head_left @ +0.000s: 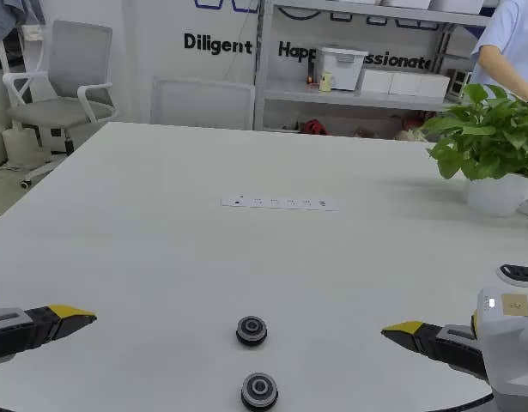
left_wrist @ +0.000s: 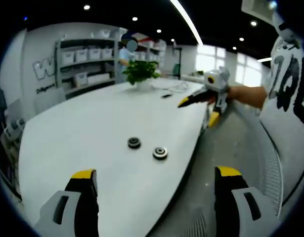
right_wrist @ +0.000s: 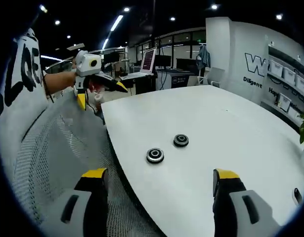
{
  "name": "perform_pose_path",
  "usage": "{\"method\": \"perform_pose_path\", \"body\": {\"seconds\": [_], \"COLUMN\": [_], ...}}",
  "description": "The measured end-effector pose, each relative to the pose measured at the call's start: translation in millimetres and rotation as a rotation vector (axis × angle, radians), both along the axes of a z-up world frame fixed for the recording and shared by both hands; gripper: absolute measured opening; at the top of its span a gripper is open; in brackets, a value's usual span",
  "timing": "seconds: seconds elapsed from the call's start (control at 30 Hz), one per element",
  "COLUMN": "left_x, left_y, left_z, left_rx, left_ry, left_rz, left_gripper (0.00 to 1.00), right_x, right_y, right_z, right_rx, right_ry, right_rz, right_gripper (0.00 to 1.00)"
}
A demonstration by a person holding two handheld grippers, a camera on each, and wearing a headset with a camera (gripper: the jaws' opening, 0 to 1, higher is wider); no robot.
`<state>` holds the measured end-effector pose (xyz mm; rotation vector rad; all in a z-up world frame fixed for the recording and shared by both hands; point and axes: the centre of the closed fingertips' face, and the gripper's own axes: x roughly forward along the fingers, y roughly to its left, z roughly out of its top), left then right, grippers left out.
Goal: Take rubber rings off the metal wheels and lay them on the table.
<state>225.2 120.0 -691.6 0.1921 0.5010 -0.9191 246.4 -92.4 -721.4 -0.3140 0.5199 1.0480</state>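
Two small metal wheels lie flat on the white table (head_left: 160, 240), each with a black rubber ring around it. The far wheel (head_left: 251, 330) (left_wrist: 134, 142) (right_wrist: 181, 140) sits just behind the near wheel (head_left: 259, 390) (left_wrist: 160, 153) (right_wrist: 155, 155), which is close to the table's front edge. My left gripper (head_left: 70, 316) (left_wrist: 155, 173) is open at the left and holds nothing. My right gripper (head_left: 405, 330) (right_wrist: 160, 173) is open at the right, also with nothing in it. Both point inward at the wheels from well apart, touching neither.
A potted plant (head_left: 491, 154) stands at the table's far right. A flush socket strip (head_left: 279, 203) lies mid-table. Beyond the table are an office chair (head_left: 62, 77), shelves with boxes (head_left: 358, 69) and a person (head_left: 508, 43). The table's rounded front edge runs just below the near wheel.
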Motion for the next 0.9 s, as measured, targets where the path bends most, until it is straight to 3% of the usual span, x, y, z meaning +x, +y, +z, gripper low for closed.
{"method": "perform_pose_path", "body": {"seconds": [0.9], "left_x": [7.9], "left_y": [4.4], "left_z": [-4.3], "left_rx": [0.006], "left_ry": [0.009], "left_rz": [0.009], "left_gripper": [1.00], "right_x": [7.7], "right_y": [2.3], "right_z": [-3.9], "right_rx": [-0.008], "right_ry": [0.010], "right_rz": [0.008], "right_gripper": [0.83]}}
